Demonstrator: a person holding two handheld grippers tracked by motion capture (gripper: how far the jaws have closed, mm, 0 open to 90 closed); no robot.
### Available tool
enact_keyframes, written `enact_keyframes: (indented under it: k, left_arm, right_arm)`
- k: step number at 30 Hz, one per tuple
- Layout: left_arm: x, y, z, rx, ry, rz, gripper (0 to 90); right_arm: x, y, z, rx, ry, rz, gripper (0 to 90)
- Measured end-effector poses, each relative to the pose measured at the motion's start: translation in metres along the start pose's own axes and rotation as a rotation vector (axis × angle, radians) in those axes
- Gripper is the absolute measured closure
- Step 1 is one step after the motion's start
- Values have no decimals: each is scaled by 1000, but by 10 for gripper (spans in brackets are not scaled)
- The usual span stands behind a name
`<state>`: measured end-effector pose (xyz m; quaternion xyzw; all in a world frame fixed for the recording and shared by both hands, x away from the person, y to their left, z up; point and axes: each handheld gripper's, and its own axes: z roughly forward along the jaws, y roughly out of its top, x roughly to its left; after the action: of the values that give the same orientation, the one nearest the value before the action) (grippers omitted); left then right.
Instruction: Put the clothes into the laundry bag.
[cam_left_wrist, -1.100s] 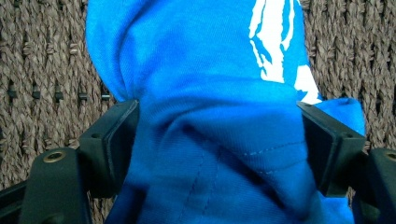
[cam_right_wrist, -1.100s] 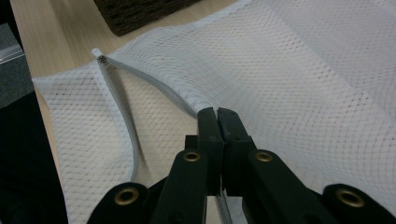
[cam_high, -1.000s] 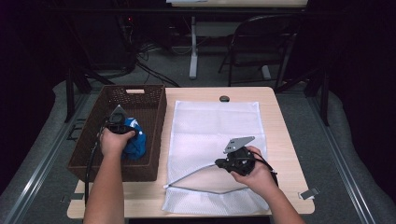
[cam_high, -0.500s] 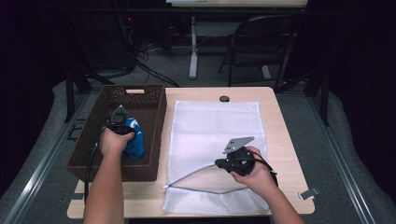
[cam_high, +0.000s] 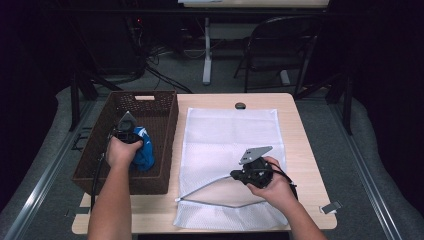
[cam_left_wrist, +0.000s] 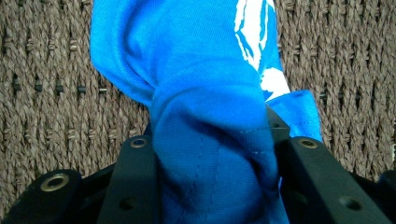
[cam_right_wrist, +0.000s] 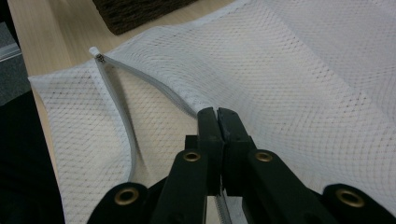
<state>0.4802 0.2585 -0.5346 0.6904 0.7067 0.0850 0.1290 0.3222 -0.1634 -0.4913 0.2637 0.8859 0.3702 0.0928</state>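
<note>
A blue garment (cam_high: 144, 152) with white print lies bunched in the brown wicker basket (cam_high: 145, 97) at the table's left. My left gripper (cam_high: 135, 144) points down into it. In the left gripper view its jaws have just been closing, and the blue garment (cam_left_wrist: 205, 93) is squeezed into a thick fold between them, over the basket's woven floor (cam_left_wrist: 46, 93). A white mesh laundry bag (cam_high: 230, 130) lies flat to the basket's right. My right gripper (cam_high: 233, 175) is shut on the upper lip of the bag's zipper opening (cam_right_wrist: 217, 112), holding it lifted off the lower edge (cam_right_wrist: 116, 107).
A small black round object (cam_high: 240, 105) sits at the wooden table's (cam_high: 300, 150) far edge. A folding chair (cam_high: 280, 45) and cables stand on the floor beyond. The basket's walls rise around my left gripper.
The left gripper's jaws have closed in on the blue garment. Both hands have stayed where they were, and the right gripper still holds the bag's edge.
</note>
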Motion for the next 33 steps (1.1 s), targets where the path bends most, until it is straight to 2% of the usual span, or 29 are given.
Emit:
enact_keyframes:
  k: [10, 13, 33]
  left_arm:
    - [0, 1, -4, 9, -12, -9, 619]
    - [0, 1, -7, 9, -12, 1, 621]
    - [2, 3, -25, -19, -38, 6, 624]
  right_arm:
    - [0, 0, -1, -1, -2, -1, 889]
    - [-1, 0, -1, -1, -1, -2, 889]
    - [0, 0, -2, -3, -7, -3, 889]
